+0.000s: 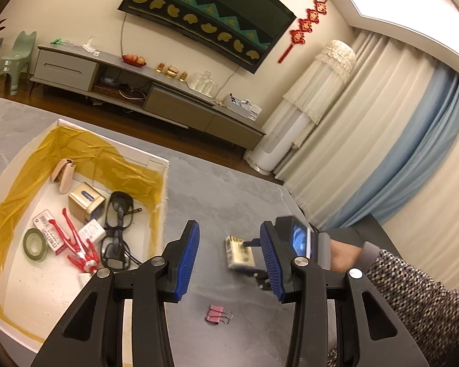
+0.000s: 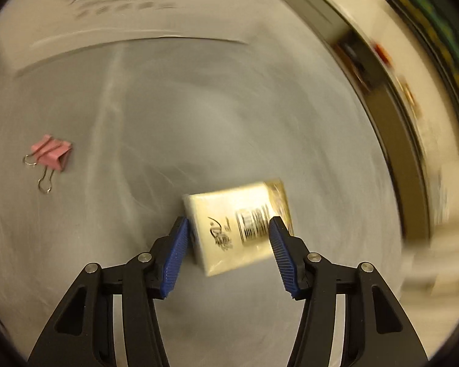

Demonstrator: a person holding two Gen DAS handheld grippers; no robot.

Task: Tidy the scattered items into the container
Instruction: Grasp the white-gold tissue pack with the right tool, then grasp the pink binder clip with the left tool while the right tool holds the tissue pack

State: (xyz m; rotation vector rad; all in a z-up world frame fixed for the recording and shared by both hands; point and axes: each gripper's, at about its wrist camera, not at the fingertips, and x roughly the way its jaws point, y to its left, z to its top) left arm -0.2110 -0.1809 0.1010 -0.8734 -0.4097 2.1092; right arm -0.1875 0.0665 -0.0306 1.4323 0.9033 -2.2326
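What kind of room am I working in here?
Most likely a home living room: a wall-mounted television hangs above a low media cabinet, floor-length curtains cover the window side, and red knot decorations hang on the wall.

Right wrist view: background smeared by motion; print on the white container (image 2: 131,21) wall unreadable. Cream packet (image 2: 238,226): barcode and script blurred, near corners behind the blue fingertips (image 2: 177,250). Left wrist view: right gripper (image 1: 254,260) mostly hidden behind the left gripper's (image 1: 229,263) finger. Labels on items inside the container too small to read.
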